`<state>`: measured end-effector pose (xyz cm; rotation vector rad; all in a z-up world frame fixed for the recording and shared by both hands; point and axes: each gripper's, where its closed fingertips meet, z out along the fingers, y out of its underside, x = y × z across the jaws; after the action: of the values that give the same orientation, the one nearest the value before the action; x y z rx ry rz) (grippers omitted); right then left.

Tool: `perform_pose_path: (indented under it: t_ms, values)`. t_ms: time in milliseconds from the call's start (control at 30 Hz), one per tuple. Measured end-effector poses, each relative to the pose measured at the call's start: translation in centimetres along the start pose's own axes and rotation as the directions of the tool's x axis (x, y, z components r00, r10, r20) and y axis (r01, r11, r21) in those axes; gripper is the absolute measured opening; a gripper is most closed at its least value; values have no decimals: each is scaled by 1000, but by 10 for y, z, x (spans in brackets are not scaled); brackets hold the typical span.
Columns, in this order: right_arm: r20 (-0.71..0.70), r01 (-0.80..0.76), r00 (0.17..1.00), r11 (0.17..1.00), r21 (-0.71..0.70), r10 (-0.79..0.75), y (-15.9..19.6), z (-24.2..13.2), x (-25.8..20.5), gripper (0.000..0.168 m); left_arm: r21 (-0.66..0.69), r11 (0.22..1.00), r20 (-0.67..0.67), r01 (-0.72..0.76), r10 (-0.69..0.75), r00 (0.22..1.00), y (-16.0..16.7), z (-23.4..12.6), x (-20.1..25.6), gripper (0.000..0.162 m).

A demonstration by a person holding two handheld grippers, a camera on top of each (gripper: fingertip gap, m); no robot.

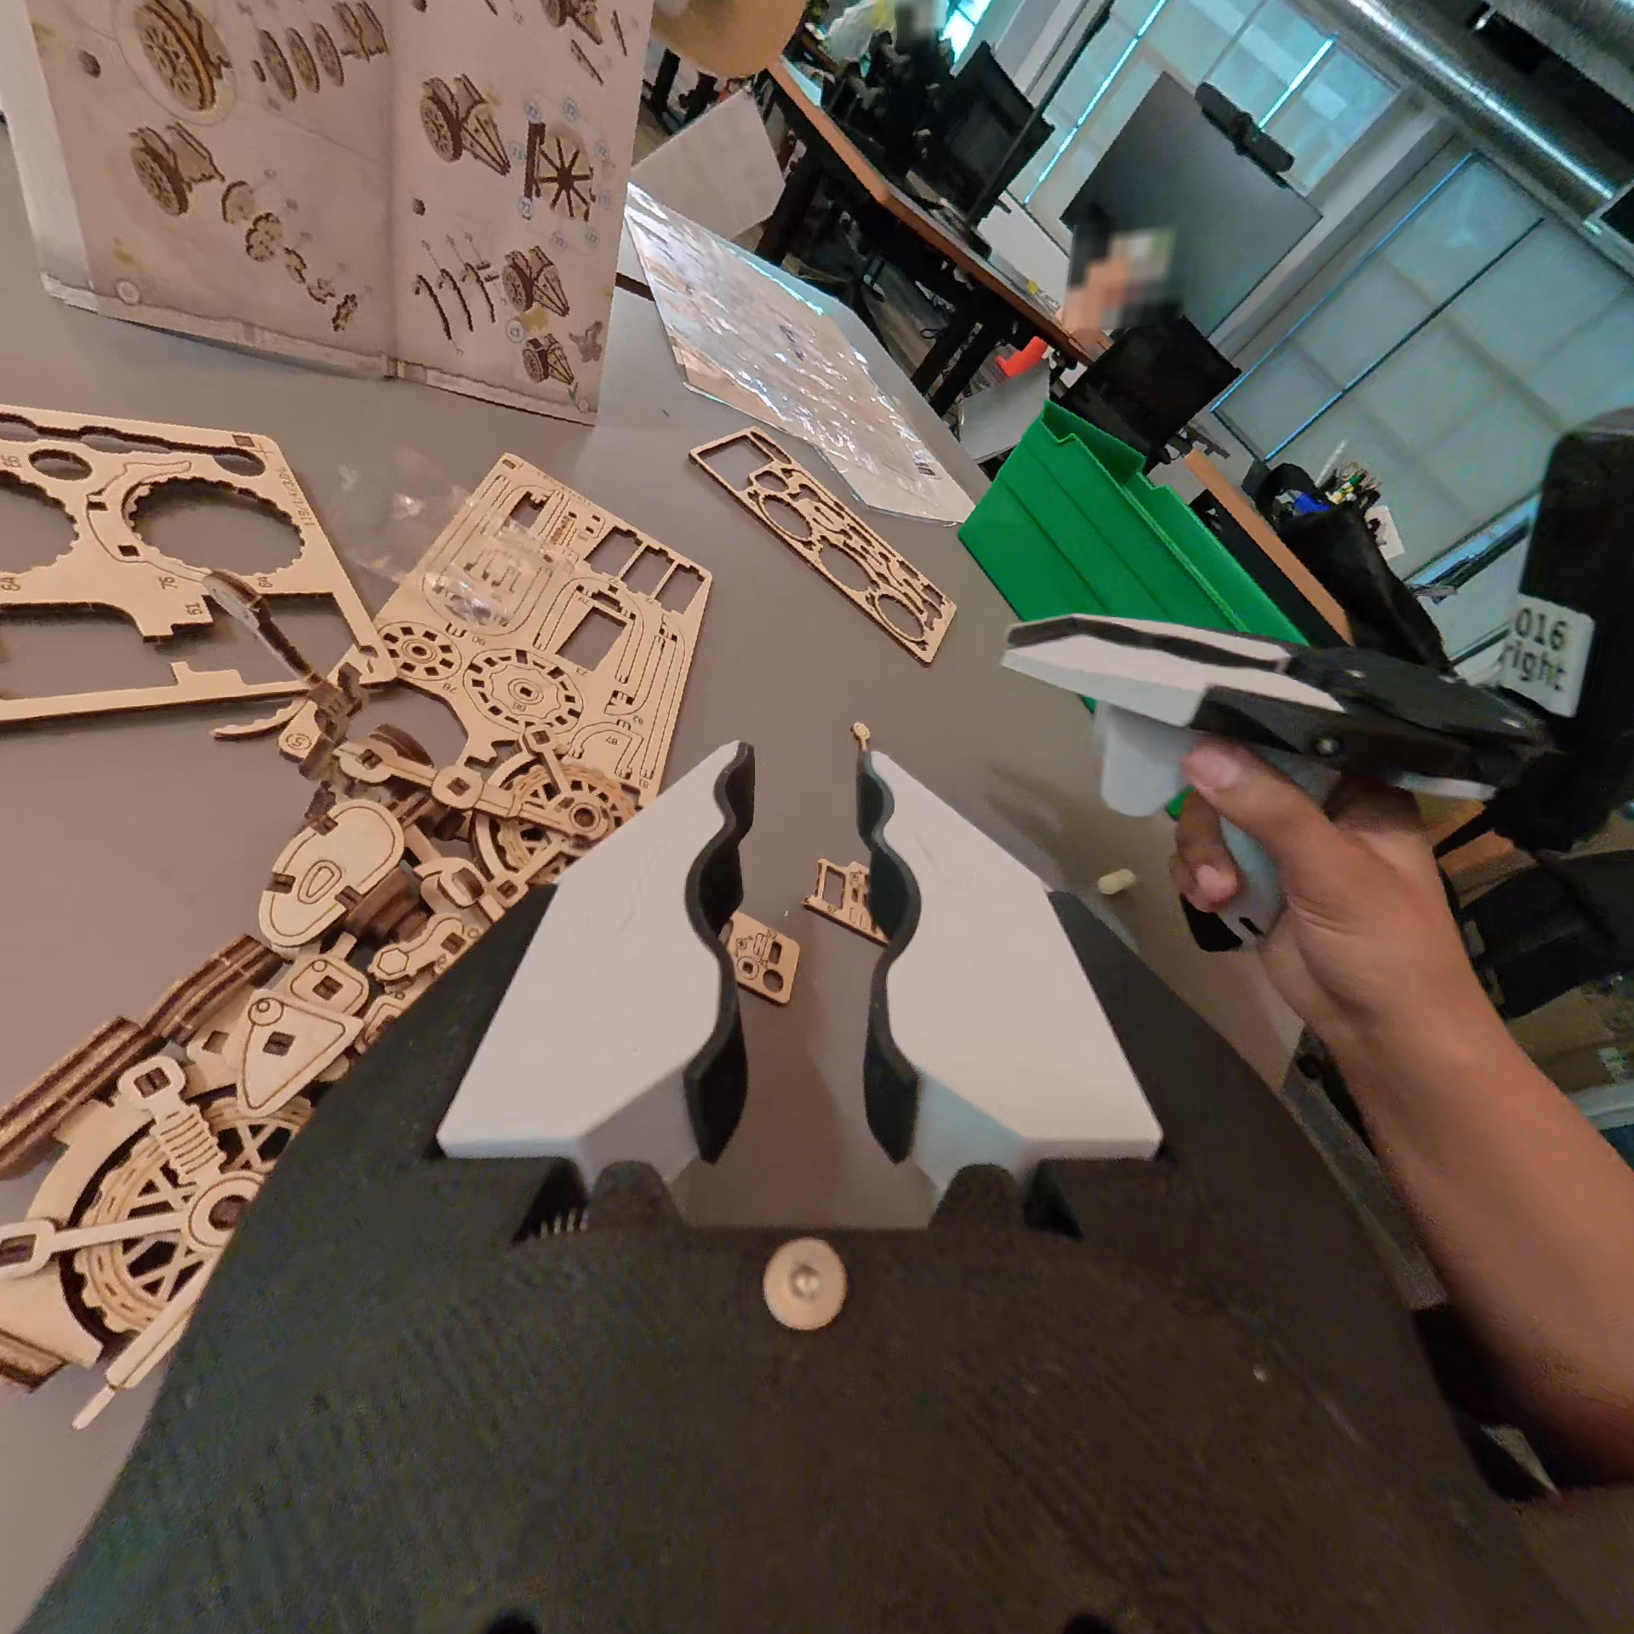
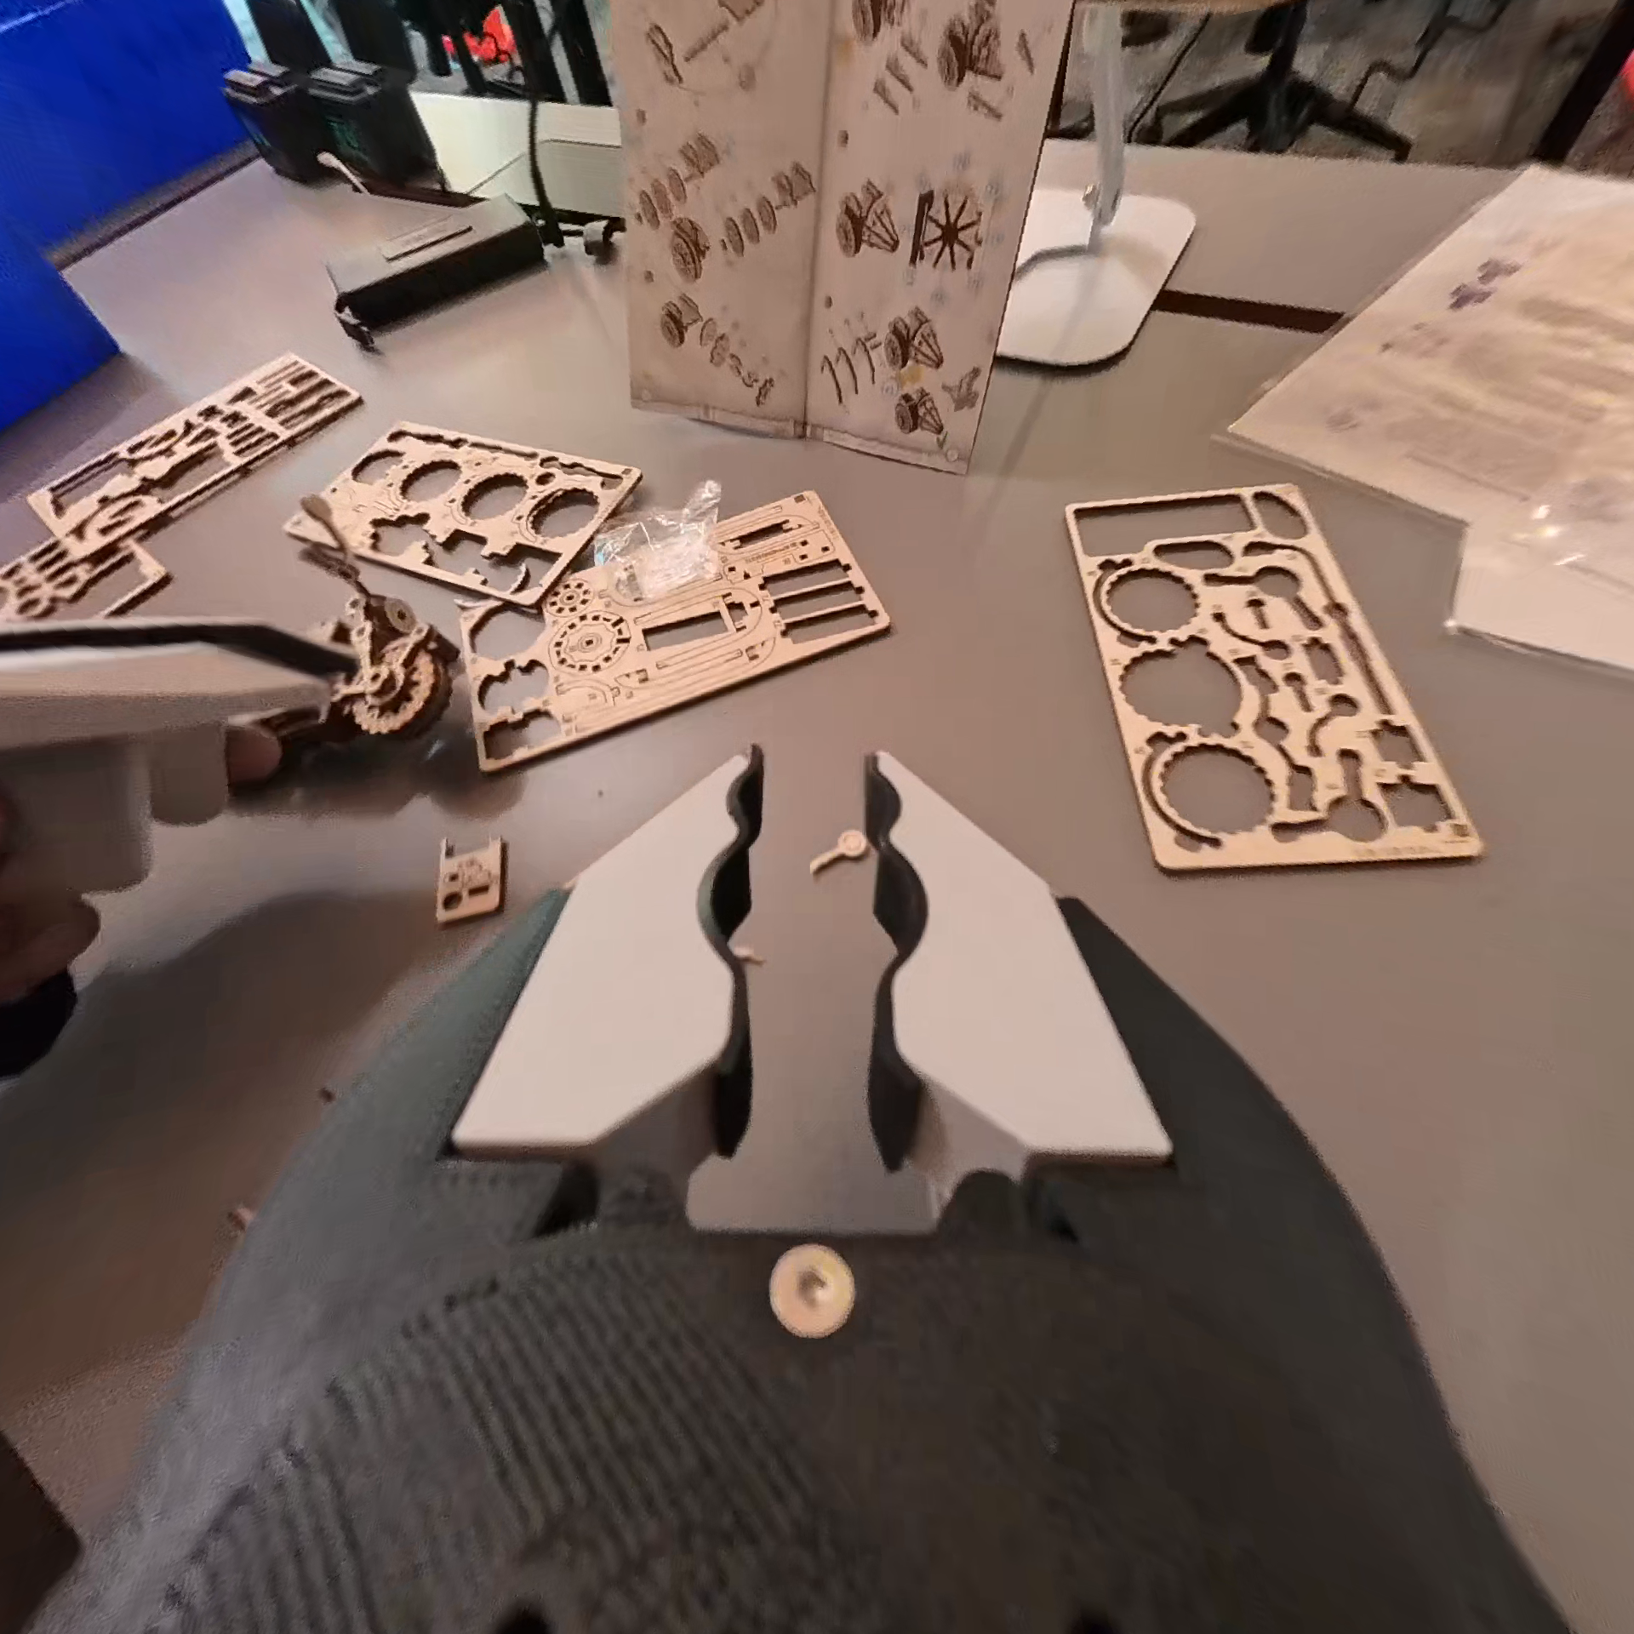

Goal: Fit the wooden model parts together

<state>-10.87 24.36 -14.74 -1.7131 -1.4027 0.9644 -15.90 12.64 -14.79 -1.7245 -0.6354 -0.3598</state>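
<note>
My left gripper [image 1: 805,767] is open and empty, held low over the grey table [image 1: 796,619]. Two small cut wooden pieces [image 1: 766,957] lie on the table under its jaws. The part-built wooden model [image 1: 354,928], with gears and wheels, lies just to its left. My right gripper [image 2: 813,767] is open and empty above a small key-shaped wooden part [image 2: 840,851]. It also shows in the left wrist view [image 1: 1043,645], held by a hand. In the right wrist view the left gripper [image 2: 340,659] points at the model [image 2: 389,681].
Punched-out wooden sheets [image 2: 1256,681] [image 2: 672,619] [image 2: 469,504] lie around. An instruction booklet [image 2: 813,221] stands at the back. A clear bag [image 2: 659,539], a plastic-sleeved sheet [image 1: 778,354], a green bin [image 1: 1105,548] at the table's edge and a lamp base [image 2: 1096,265] are nearby.
</note>
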Motion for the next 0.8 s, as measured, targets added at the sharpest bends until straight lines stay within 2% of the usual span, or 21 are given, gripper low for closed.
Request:
perform_pose_path:
  t_ms: [67, 133, 200, 367, 500, 600, 667, 700, 733, 800]
  values:
    - [-47, 50, 998, 999, -3, -51, 7, -14, 5, 37, 9, 1000, 2, -12, 12, 1000, -2, 0, 0, 24]
    - [-123, 122, 984, 992, -37, -126, 21, -27, 13, 39, 9, 999, 12, -34, 34, 999, -2, -1, 0, 26]
    - [-187, 165, 966, 983, -82, -178, 40, -35, 20, 50, 1, 998, 22, -62, 62, 998, -1, 0, 0, 29]
    - [-206, 78, 973, 990, -114, -101, 67, -26, 14, 88, -23, 987, 67, -161, 162, 984, 5, 3, 3, 41]
    - [-190, 44, 980, 996, -84, -59, 59, -17, 15, 100, -42, 953, 124, -299, 302, 945, 8, 6, 4, 56]
    - [-179, 58, 981, 996, -64, -69, 52, -16, 19, 105, -58, 939, 140, -339, 343, 929, 11, 9, 4, 79]
    - [-151, 63, 986, 995, -80, -75, 52, -15, 19, 108, -68, 929, 162, -363, 370, 915, 13, 10, 1, 88]
    - [-124, 71, 989, 992, -103, -83, 55, -16, 16, 106, -74, 923, 175, -378, 385, 906, 13, 9, -1, 86]
    - [-88, 83, 992, 987, -137, -96, 58, -17, 12, 98, -79, 916, 186, -393, 401, 897, 13, 8, -2, 83]
    - [-54, 124, 989, 978, -166, -134, 62, -23, 9, 89, -77, 912, 223, -403, 410, 884, 12, 4, -7, 69]
